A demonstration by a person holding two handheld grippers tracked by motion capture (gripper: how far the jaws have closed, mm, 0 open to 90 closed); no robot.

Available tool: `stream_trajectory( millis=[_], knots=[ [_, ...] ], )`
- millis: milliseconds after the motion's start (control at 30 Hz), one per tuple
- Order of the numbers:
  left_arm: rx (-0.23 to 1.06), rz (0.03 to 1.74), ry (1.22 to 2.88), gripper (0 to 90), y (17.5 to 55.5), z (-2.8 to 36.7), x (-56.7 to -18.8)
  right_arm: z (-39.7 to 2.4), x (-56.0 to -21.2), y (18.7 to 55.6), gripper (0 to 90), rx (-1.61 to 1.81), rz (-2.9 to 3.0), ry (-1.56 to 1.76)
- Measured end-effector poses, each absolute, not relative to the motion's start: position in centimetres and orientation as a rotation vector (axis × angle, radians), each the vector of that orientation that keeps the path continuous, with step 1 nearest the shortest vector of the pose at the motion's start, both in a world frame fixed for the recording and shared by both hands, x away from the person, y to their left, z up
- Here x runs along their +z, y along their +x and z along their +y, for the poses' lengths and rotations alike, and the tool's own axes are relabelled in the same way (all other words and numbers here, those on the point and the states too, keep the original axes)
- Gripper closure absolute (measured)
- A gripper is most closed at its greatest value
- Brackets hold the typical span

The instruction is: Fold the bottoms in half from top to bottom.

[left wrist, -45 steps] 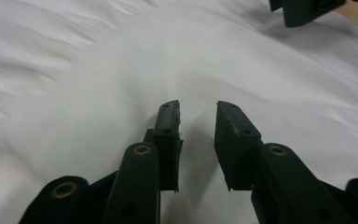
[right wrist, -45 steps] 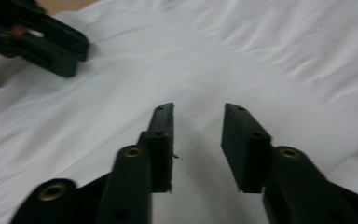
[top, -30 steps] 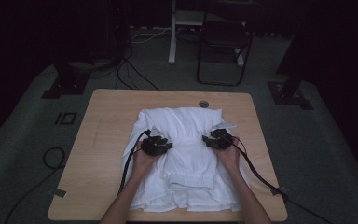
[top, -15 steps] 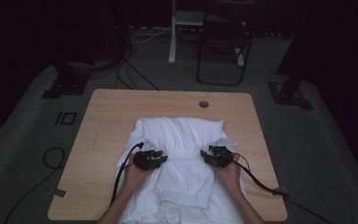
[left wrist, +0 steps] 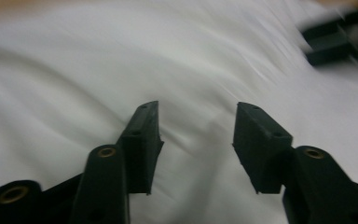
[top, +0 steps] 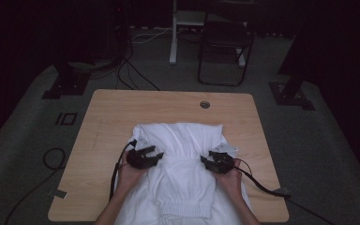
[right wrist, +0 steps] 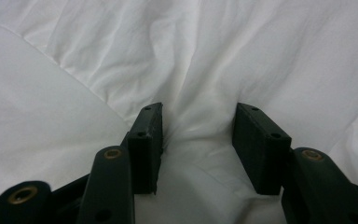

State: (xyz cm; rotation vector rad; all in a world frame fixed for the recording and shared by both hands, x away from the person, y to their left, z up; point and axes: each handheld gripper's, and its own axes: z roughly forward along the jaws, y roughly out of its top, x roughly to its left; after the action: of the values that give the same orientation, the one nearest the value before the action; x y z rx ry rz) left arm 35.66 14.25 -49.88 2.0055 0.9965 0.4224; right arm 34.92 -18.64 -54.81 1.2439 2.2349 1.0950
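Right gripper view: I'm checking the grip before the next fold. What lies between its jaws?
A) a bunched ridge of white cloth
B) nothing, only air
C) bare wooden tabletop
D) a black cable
A: in the right gripper view, a raised fold of the white cloth sits between the right gripper jaws.

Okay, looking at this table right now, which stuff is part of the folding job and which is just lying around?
In the job:
- white garment
- left gripper, jaws just opened, no cloth pinched
- right gripper, a fold of cloth bunched between its jaws

Lying about:
- table, only the work surface
- folding chair
- floor cables
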Motion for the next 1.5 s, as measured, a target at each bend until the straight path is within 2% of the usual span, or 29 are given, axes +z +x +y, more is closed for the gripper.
stream_trajectory(
  millis=[100,133,200,267,500,600,767,867,900,1067,1200,1367,1400,1433,1467,1500],
  knots=[
    [0.501,1.084,1.951,43.1,38.5,15.6,-48.1,-18.6,-54.8,34.9,52.0,1.094,2.233,1.245],
    [0.533,1.145,1.939,38.8,40.7,16.4,-47.6,-18.6,-54.8,34.9,52.0,1.093,2.233,1.245],
    [0.537,1.188,1.936,37.8,42.0,16.8,-47.6,-18.6,-54.8,34.9,52.0,1.092,2.233,1.245],
    [0.52,1.265,1.94,31.8,44.3,17.4,-48.7,-18.6,-54.8,34.9,52.0,1.092,2.233,1.246],
    [0.413,1.369,1.985,23.3,46.2,18.7,-52.8,-18.6,-54.8,34.9,52.0,1.092,2.232,1.248],
    [0.374,1.375,1.979,19.5,46.4,19.0,-53.4,-18.6,-54.8,34.9,52.0,1.091,2.233,1.247],
    [0.369,1.356,1.98,19.3,46.5,19.0,-53.7,-18.6,-54.8,34.9,52.0,1.09,2.233,1.247],
    [0.359,1.323,1.996,23.7,46.4,18.8,-53.6,-18.6,-54.8,34.9,52.0,1.091,2.232,1.247],
    [0.347,1.3,2.007,35.4,46.4,18.8,-53.6,-18.6,-54.8,34.9,52.0,1.091,2.233,1.248],
    [0.291,1.24,2.031,69.4,46.1,18.4,-53.5,-18.6,-54.8,34.8,51.7,1.095,2.227,1.261],
    [0.315,1.228,2.055,72.6,46.0,18.1,-53.4,-18.9,-54.7,34.9,51.6,1.131,2.246,1.286],
    [0.304,1.23,2.044,72.9,46.1,18.2,-53.5,-20.9,-51.7,36.6,53.7,1.249,2.191,1.307],
    [0.303,1.231,2.043,72.7,46.1,18.3,-53.5,-21.5,-50.4,38.1,48.6,1.272,2.154,1.302],
    [0.302,1.231,2.042,72.7,46.1,18.3,-53.5,-21.5,-50.4,38.1,48.6,1.272,2.154,1.302],
    [0.298,1.234,2.039,72.5,46.1,18.3,-53.5,-21.8,-49.9,40.2,41.5,1.23,2.152,1.293],
    [0.295,1.236,2.036,72.5,46.1,18.3,-53.5,-21.8,-49.9,40.2,41.5,1.23,2.152,1.293]
  ],
)
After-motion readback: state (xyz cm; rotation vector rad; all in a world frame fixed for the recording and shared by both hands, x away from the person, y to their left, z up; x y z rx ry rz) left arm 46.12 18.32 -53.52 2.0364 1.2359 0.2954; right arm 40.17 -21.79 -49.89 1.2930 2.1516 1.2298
